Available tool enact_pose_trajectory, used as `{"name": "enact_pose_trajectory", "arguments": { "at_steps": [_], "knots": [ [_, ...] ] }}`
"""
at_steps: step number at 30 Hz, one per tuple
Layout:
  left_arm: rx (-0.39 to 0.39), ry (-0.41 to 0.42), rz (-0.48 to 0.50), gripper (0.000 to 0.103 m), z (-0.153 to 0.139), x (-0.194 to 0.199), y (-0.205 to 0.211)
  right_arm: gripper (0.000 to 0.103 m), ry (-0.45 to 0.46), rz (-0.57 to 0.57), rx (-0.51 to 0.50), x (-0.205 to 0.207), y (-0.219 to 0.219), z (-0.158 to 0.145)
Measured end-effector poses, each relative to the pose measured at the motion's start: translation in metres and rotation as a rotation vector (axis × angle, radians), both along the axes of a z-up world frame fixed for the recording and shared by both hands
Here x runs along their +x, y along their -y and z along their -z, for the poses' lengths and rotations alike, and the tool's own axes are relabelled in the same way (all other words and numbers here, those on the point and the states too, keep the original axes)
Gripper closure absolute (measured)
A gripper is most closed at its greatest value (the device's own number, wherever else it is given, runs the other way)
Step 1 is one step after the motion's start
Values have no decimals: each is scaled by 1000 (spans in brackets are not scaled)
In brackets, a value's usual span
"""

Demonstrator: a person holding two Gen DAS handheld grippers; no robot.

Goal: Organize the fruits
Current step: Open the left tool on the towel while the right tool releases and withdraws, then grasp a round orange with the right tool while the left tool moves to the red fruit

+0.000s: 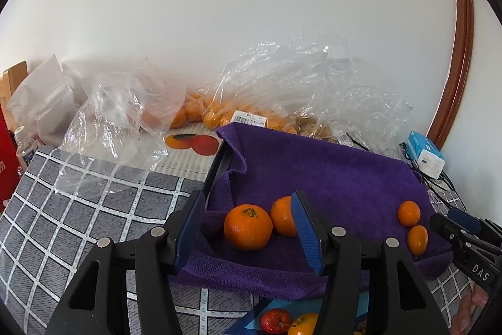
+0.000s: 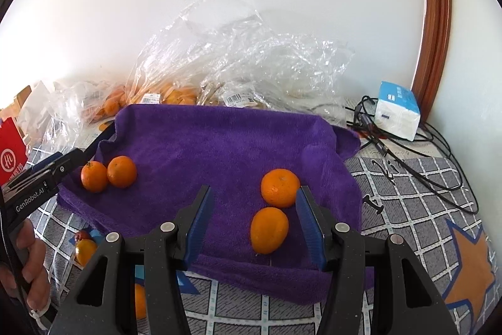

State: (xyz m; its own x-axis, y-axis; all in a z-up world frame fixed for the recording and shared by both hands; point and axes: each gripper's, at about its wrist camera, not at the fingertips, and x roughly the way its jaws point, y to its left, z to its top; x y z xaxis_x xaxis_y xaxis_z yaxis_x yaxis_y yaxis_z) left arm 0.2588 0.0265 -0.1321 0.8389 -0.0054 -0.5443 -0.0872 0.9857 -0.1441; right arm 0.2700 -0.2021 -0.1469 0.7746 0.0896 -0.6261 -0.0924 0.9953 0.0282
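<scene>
At the lower left of the left wrist view, the left gripper (image 1: 248, 233) is standing partly open and holding nothing, with a stemmed orange (image 1: 248, 226) lying between its pads on the purple towel (image 1: 329, 175), untouched. A second orange (image 1: 282, 215) is sitting just right of it. In the right wrist view, the right gripper (image 2: 255, 228) is likewise hanging partly open and empty, an oval orange (image 2: 269, 229) lying between its pads and a round orange (image 2: 280, 187) resting just beyond.
</scene>
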Motion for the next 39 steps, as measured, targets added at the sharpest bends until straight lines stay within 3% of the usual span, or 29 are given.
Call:
{"name": "enact_pose_trajectory", "arguments": {
  "at_steps": [4,8,11,17,22,26,35,37,39],
  "knots": [
    [6,-24,21,48,-13,-12,-2,49,23,-4,-15,-19,-7,-11],
    [125,-74,29,48,-9,-35,7,49,-24,-19,-15,-34,-12,-12],
    [137,-76,49,48,-5,-57,4,49,-50,-37,6,-46,-15,-6],
    [123,-141,40,48,14,-83,-18,50,-109,-81,33,-70,-26,9],
    [71,-190,40,48,29,-89,-35,58,-148,-133,40,-78,-43,20],
    [-8,-191,53,48,35,-92,-46,59,-198,-181,61,-72,-57,30],
    [-51,-222,39,48,41,-89,-50,62,-300,-193,118,-44,-65,53],
    [-61,-215,36,48,41,-90,-51,72,-280,-178,106,-42,-64,51],
    [-68,-220,30,48,42,-89,-54,72,-259,-167,89,-44,-60,48]
  ]
}}
